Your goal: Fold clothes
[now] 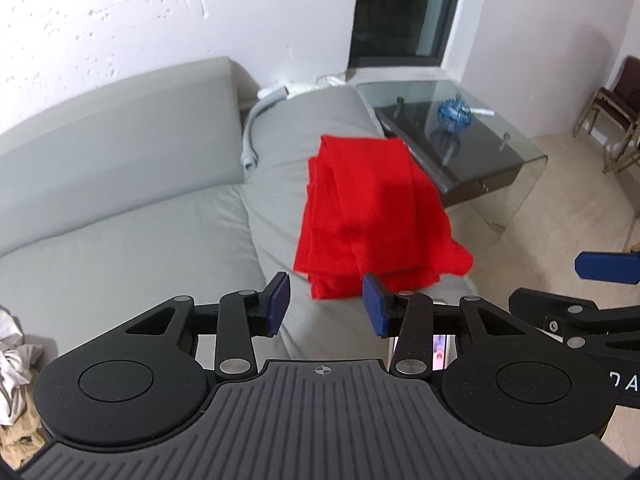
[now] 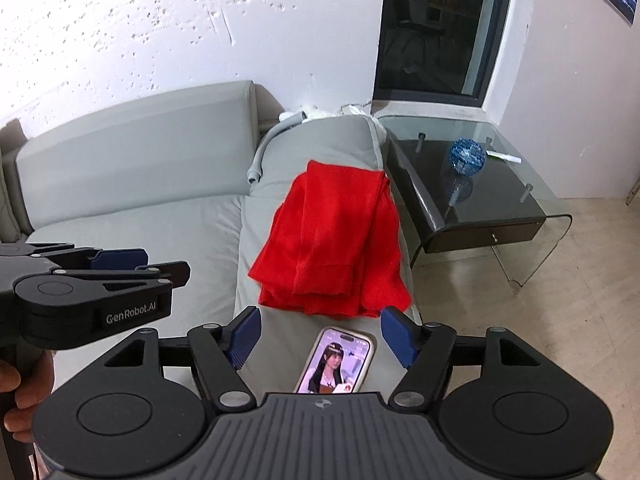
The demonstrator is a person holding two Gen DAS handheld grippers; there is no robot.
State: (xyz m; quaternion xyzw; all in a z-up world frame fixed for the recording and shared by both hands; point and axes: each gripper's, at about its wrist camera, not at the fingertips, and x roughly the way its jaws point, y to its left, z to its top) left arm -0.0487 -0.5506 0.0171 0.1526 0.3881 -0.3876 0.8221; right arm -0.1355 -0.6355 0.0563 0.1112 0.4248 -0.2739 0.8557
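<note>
A red garment [image 1: 368, 216] lies folded in a thick stack on the grey sofa's chaise cushion [image 1: 288, 152], its right edge hanging slightly over the side. In the right wrist view the same red garment [image 2: 332, 248] sits just beyond a lit phone [image 2: 338, 360]. My left gripper [image 1: 326, 306] is open, short of the stack's near edge, nothing between its blue pads. My right gripper [image 2: 320, 336] is open above the phone, clear of the cloth. Each gripper shows at the edge of the other's view.
A glass side table [image 2: 500, 184] with a blue ball [image 2: 466, 156] and a white marker stands right of the chaise. A grey hose [image 1: 250, 136] lies at the cushion's far left. Crumpled pale clothes [image 1: 16, 360] sit at lower left. A chair [image 1: 616, 108] stands far right.
</note>
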